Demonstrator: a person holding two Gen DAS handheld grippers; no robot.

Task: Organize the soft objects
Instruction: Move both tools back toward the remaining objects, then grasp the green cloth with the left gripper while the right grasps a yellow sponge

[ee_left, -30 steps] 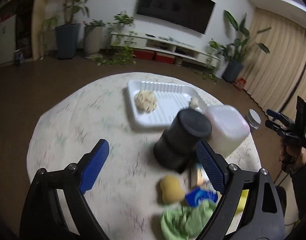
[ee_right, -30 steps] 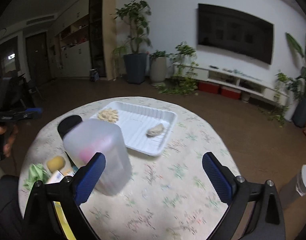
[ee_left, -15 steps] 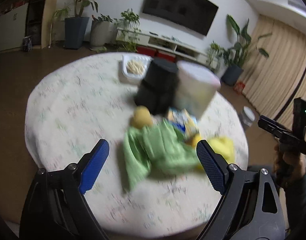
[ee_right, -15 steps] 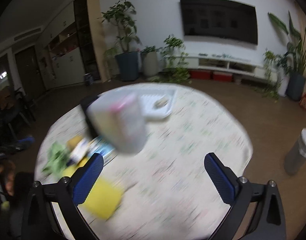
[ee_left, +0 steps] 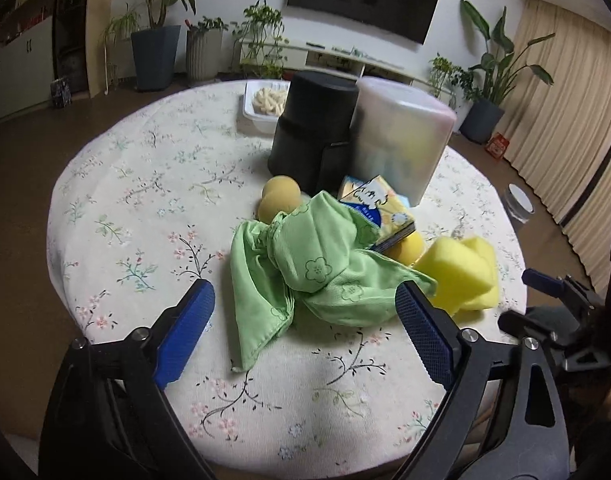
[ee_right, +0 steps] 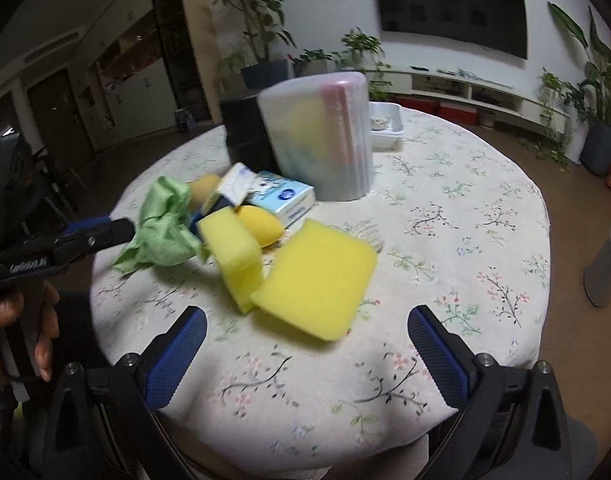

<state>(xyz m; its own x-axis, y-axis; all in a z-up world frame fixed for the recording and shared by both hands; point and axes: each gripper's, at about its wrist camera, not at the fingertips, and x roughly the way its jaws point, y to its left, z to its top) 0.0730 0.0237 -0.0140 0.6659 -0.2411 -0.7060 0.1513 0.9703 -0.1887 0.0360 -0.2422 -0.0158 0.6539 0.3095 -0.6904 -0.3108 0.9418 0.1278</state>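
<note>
Left gripper (ee_left: pixel 303 312) spread wide, crumpled green cloth (ee_left: pixel 305 264), spongy yellow blocks (ee_right: pixel 301 268)

Both the left gripper (ee_left: pixel 301 332) and right gripper (ee_right: pixel 305 354) are showing black angular arms, silver screws behind the jaws, and blue textured pads (ee_left: pixel 183 334).

Open right tongs (ee_right: pixel 305 348) face yellow sponges (ee_right: pixel 315 276) on table (ee_right: pixel 465 208).

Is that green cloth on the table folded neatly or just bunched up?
Bunched up. The green cloth lies in a crumpled heap with loose flaps trailing toward the table edge, and it drapes partly over the tissue pack.
</note>
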